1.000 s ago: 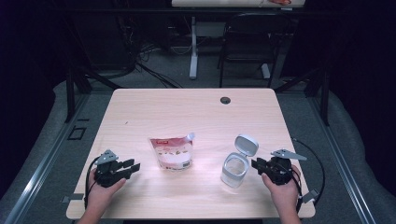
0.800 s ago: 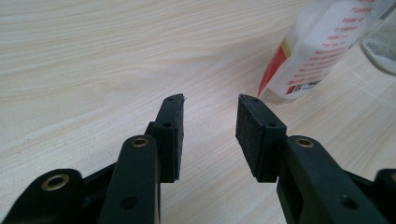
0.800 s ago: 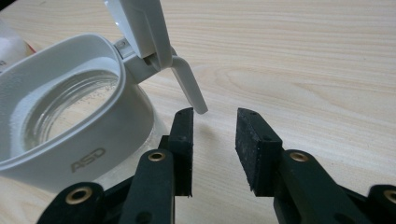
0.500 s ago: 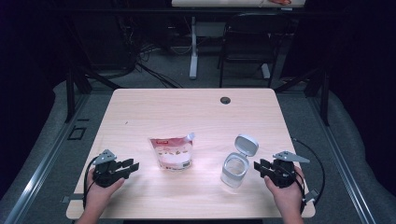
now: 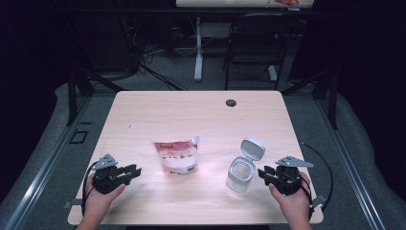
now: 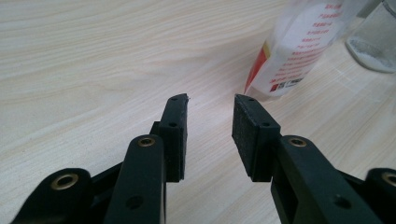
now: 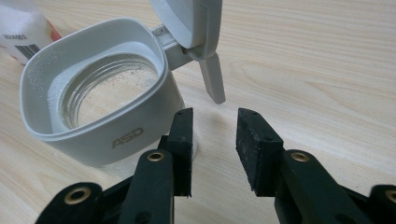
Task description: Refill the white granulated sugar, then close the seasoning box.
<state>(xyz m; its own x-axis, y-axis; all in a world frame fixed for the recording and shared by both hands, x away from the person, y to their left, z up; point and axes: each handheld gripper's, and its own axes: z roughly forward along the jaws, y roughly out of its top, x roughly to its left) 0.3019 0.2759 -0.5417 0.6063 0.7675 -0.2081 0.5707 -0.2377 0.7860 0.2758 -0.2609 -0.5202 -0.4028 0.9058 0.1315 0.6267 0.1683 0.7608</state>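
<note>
The jar (image 5: pixel 240 173) stands upright near the table's (image 5: pixel 201 115) front right with its hinged lid (image 5: pixel 252 149) flipped up, and the pouch (image 5: pixel 176 156) stands well to the jar's left. Neither has moved since a second ago, and both hands have barely shifted. The left gripper (image 5: pixel 134 170), left of the pouch, has just been closing its jaws, yet they stay parted on nothing. The right gripper (image 5: pixel 264 173), just right of the jar, has also narrowed slightly, still spread and empty. This looks like settling in before either is grasped.
</note>
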